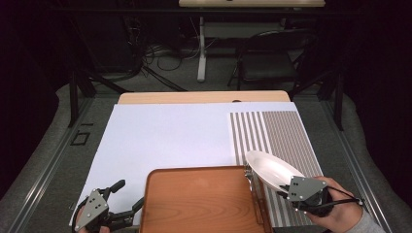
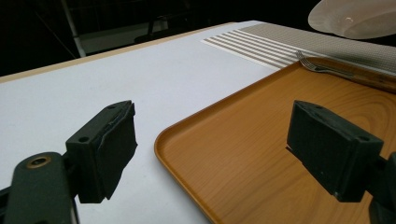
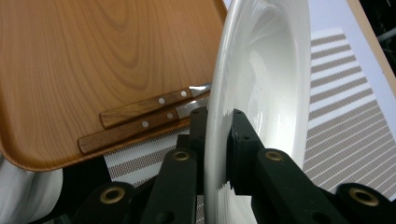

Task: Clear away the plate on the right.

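Bare tray [image 1: 199, 199] middle; cutlery [image 3: 140, 119], perhaps two pieces, along its edge

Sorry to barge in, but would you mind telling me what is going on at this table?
A person is working with two handheld grippers. The right gripper is shut on the rim of a white plate, held tilted above the striped placemat. The left gripper is open at the corner of a wooden tray, where two wooden-handled utensils lie along its edge.

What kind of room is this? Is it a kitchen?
Probably not a kitchen: more likely a lab or test room. The table stands in a dark metal frame, loose cables lie on the floor, and hand-held grippers work with a plate and tray.
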{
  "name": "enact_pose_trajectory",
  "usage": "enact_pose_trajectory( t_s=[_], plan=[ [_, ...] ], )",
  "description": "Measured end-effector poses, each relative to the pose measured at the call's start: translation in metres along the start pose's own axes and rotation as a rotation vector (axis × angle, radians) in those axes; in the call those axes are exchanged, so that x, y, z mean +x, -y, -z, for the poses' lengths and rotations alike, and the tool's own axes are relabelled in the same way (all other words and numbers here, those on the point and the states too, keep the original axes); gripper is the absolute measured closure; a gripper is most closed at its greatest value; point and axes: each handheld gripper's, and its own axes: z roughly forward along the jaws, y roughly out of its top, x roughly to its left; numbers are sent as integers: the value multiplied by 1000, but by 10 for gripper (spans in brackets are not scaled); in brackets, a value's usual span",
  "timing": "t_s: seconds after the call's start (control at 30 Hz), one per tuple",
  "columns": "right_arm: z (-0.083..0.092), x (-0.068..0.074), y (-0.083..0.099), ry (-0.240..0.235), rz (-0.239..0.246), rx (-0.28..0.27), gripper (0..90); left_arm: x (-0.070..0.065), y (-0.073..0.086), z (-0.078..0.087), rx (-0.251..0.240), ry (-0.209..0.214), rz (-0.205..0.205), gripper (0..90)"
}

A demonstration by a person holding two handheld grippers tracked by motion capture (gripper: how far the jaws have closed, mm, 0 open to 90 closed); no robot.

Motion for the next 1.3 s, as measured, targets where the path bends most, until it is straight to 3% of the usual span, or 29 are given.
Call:
enact_pose_trajectory(
  t_s=[0.27, 0.7, 0.87, 1.17, 1.3],
  plan=[
    [-9, 8, -22, -37, 54, -52, 823, 0, 0, 0, -1, 1, 0, 158],
    [-28, 26, -57, -113, 166, -88, 822, 1, 0, 1, 2, 7, -3, 158],
    [-32, 33, -66, -134, 199, -115, 821, 1, 0, 1, 1, 8, -4, 158],
    [-41, 39, -74, -159, 320, -197, 822, 1, 0, 1, 1, 7, -3, 158],
    [-45, 45, -79, -162, 339, -193, 821, 1, 0, 0, 0, 8, -3, 158]
  ],
)
